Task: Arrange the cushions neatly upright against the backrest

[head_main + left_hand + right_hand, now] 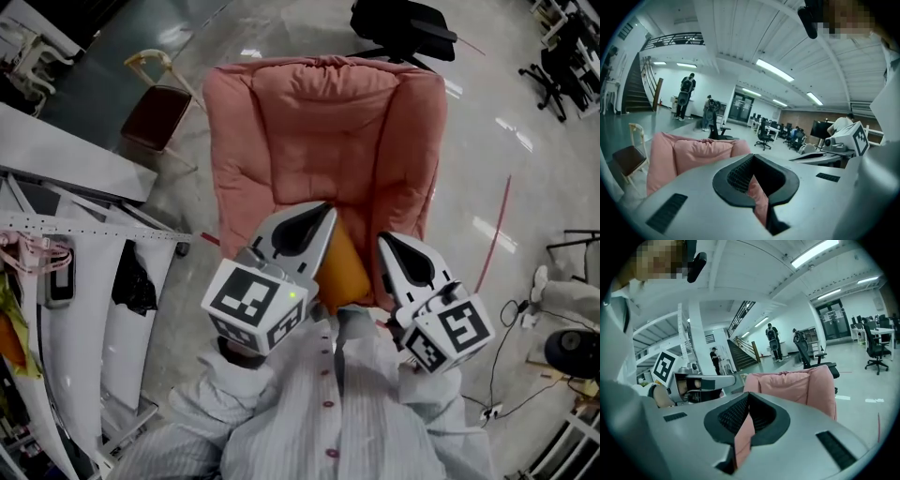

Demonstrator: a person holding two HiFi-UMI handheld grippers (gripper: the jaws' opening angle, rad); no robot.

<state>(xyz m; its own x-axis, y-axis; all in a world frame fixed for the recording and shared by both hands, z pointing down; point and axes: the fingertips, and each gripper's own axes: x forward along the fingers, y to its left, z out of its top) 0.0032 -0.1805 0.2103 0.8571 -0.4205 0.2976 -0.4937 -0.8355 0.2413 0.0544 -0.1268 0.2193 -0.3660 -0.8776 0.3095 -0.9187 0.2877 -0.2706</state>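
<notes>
The left gripper [326, 210] and right gripper [383, 240], fingers closed and empty, flank the orange cushion [343, 270] at 6 o'clock of the pink armchair [319, 112], presumably to prop it upright.

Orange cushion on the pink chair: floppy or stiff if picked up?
Only part of the orange cushion shows, but it looks like soft fabric, so it would probably sag when gripped by one edge and feel light for its size. Stood up, it may slump unless leaned against the quilted back of the pink chair.
</notes>
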